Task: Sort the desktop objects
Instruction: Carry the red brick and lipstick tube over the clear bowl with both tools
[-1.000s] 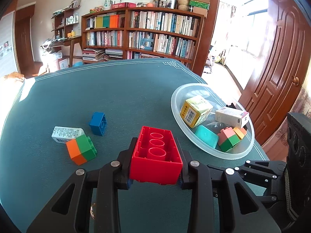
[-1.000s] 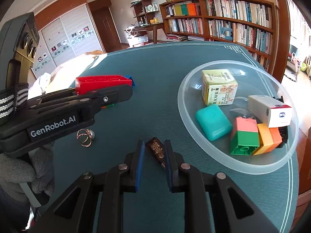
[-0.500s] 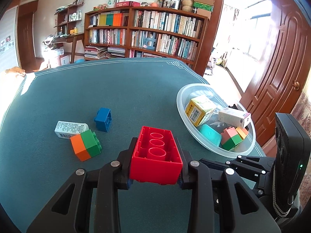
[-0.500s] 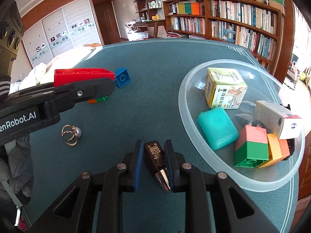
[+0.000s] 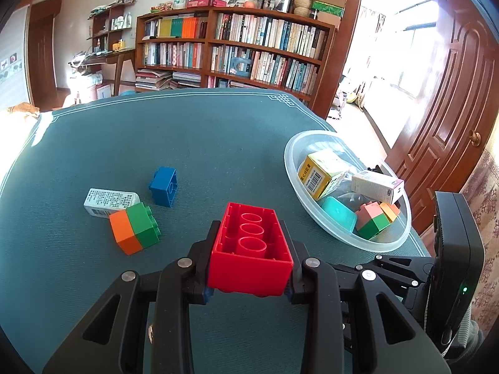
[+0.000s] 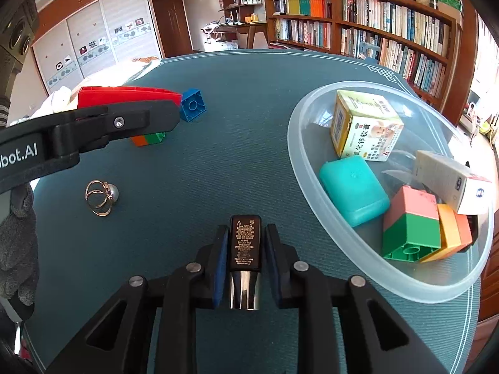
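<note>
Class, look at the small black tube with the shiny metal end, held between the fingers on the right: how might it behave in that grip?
The black tube looks rigid, so it probably won't bend. Its glossy casing may slip between the pads. If round, it might roll once set down.

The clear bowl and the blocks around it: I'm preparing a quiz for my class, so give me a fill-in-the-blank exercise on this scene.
1. The left gripper holds a large ____ block.
2. The teal case lies inside the clear ____.
3. The right gripper holds a small black ____.
4. The lone block on the table is ____.

Missing words: red; bowl; tube; blue
</note>
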`<state>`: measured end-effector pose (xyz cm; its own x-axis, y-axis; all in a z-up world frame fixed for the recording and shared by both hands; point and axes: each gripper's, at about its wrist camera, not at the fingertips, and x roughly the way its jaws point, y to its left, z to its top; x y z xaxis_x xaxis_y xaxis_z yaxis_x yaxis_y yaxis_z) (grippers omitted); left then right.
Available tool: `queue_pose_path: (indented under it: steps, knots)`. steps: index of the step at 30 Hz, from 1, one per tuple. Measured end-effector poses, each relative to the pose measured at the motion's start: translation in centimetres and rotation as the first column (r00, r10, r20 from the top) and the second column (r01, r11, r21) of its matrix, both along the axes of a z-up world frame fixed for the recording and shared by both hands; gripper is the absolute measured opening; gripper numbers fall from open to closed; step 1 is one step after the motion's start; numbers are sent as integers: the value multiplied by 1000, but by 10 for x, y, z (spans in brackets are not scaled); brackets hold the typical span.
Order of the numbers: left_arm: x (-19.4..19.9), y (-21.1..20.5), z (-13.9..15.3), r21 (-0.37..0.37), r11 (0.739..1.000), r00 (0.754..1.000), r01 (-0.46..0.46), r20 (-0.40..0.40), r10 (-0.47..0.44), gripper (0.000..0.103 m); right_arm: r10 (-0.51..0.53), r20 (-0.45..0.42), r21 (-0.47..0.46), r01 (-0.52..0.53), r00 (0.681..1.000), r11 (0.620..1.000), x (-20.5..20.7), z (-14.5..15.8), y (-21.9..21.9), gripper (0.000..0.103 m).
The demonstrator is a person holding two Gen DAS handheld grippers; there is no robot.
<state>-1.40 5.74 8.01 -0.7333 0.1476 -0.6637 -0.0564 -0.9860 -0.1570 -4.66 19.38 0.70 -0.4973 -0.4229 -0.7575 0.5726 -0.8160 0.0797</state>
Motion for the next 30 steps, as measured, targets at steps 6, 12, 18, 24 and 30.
queue_pose_path:
  steps: [6,12,18,24,30]
  knots:
    - [-3,7,0,-17,1000,1000,9,2,-9,35,4,35,-73,-1,999,997,4,5,5,22]
    - [-9,20,2,-47,999,1000,22,-5,-22,35,-9,9,-166,11,1000,986,14,31,18,22]
    - [-16,38,8,-71,996,998,55,-19,-56,35,-67,-27,-215,60,997,975,11,52,34,22]
    - [-27,57,16,-81,993,995,90,-34,-93,35,-180,-72,-203,162,981,966,2,67,54,22]
    - [-40,75,19,-86,988,991,127,-42,-131,35,-285,-104,-168,265,953,949,-10,73,72,22]
